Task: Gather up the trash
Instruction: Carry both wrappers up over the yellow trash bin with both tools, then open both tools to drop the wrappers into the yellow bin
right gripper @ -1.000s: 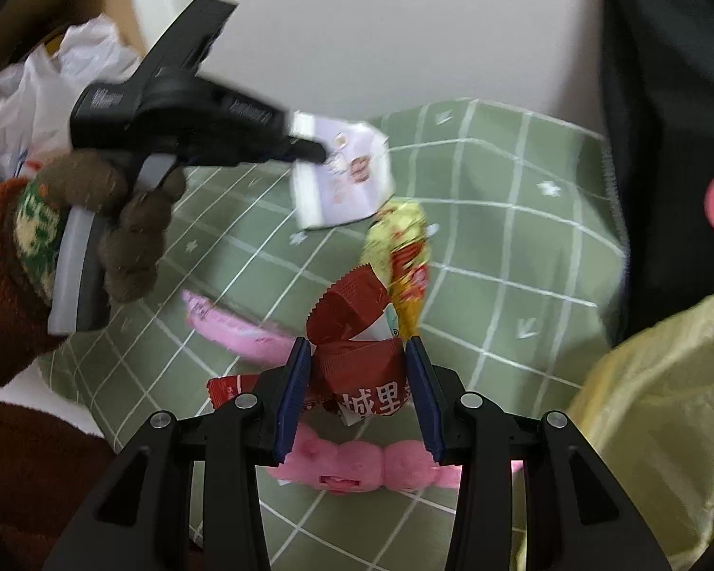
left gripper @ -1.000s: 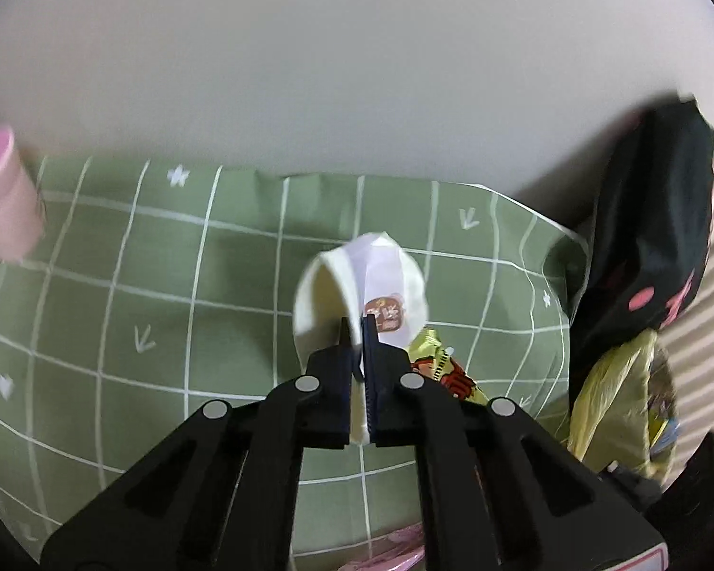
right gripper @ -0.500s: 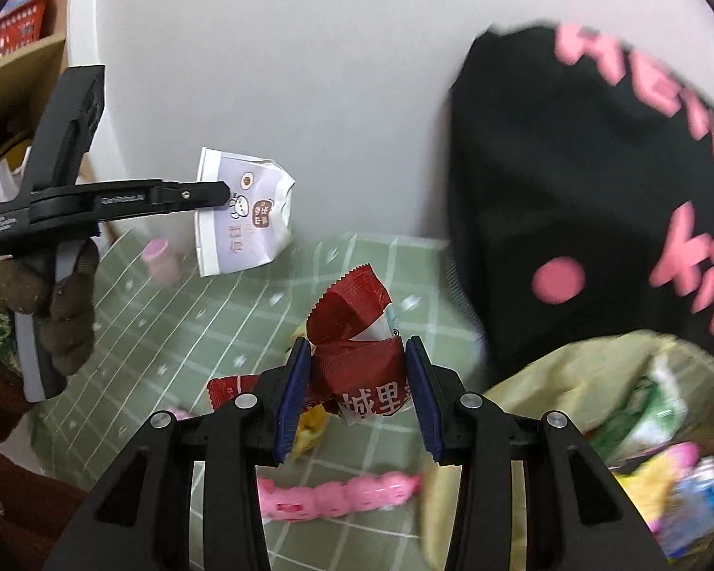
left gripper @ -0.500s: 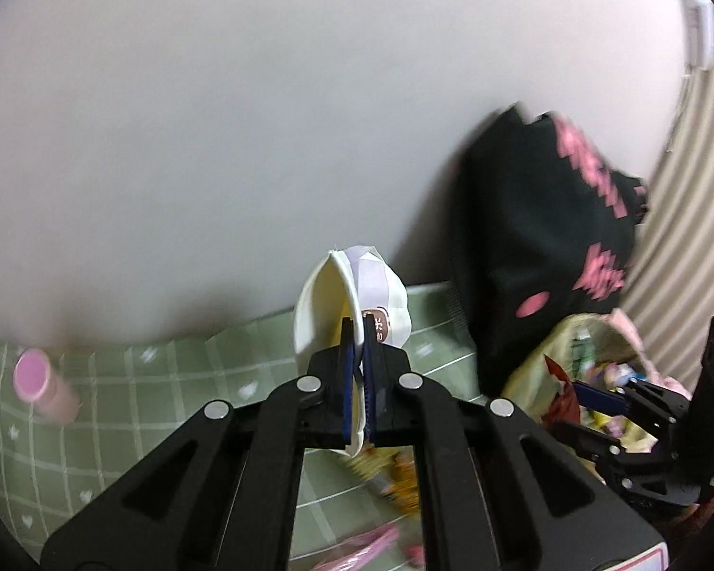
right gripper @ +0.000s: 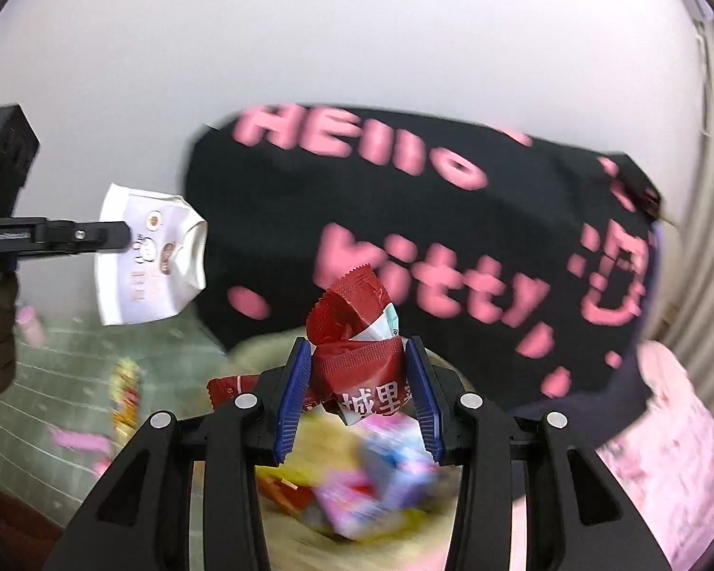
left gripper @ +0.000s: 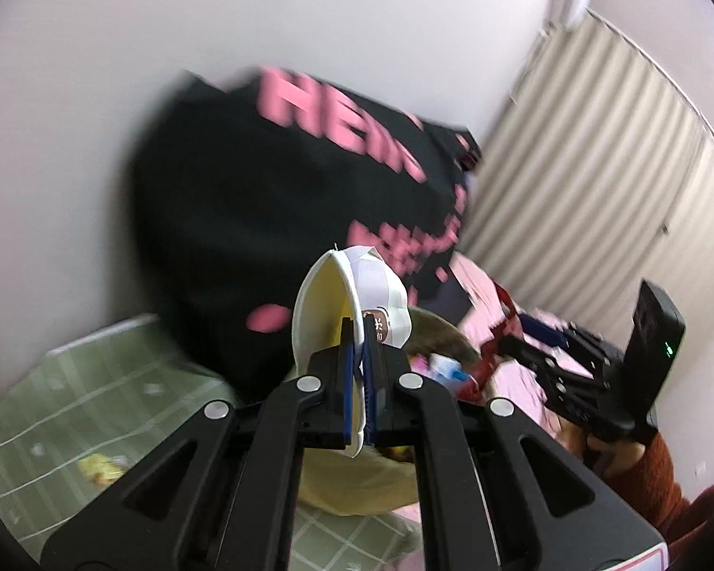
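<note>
Below right tongs (right gripper: 359,395), trash bag (right gripper: 357,499) contents blurred, unreadable.

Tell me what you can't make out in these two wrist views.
- Trash bag contents, right wrist view: motion blur smears the wrappers inside.
- Litter on the green cloth, both views: blurred, type unreadable.
- White packet, left wrist view: the fingers cover its lower edge.
- Red wrapper print: cut off by the fingers.

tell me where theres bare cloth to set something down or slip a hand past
Bare green checked cloth lies at the left, between the white wall and the black bag, with only one yellowish wrapper on it. The yellow trash bag under the fingers is crowded with wrappers, and the black bag blocks behind it.
</note>
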`<act>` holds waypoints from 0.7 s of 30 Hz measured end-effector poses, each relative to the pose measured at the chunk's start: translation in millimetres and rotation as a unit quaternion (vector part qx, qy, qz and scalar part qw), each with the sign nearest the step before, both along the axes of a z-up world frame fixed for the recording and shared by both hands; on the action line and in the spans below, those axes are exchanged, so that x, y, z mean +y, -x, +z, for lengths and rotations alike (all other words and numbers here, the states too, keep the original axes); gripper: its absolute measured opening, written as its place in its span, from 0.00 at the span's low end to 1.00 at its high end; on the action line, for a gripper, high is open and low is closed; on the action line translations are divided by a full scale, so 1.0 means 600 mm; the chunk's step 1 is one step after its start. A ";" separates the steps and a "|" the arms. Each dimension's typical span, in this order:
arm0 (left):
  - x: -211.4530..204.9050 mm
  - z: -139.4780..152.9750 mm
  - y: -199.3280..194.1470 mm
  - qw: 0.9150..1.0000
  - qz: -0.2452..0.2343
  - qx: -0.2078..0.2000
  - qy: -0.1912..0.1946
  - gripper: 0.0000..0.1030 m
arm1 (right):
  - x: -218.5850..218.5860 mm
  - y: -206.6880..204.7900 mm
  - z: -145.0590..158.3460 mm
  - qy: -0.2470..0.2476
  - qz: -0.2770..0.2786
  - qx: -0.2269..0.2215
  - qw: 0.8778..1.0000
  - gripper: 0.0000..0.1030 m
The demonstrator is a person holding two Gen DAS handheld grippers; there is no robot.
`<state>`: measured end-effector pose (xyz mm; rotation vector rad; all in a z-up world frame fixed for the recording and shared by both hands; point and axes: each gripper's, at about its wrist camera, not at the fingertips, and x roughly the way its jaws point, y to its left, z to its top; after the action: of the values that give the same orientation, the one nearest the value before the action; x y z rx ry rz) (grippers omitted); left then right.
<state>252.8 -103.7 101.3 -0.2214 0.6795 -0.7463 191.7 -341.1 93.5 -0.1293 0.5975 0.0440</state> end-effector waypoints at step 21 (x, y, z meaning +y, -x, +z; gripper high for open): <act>-0.221 -0.170 -0.072 0.983 -0.069 0.086 -0.148 0.05 | -0.015 -0.050 -0.162 0.003 0.035 0.129 0.991 0.36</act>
<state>296.1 -236.1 -0.5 0.0347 0.9683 -0.7523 221.8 -350.1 -3.6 -0.1521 0.8507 0.1284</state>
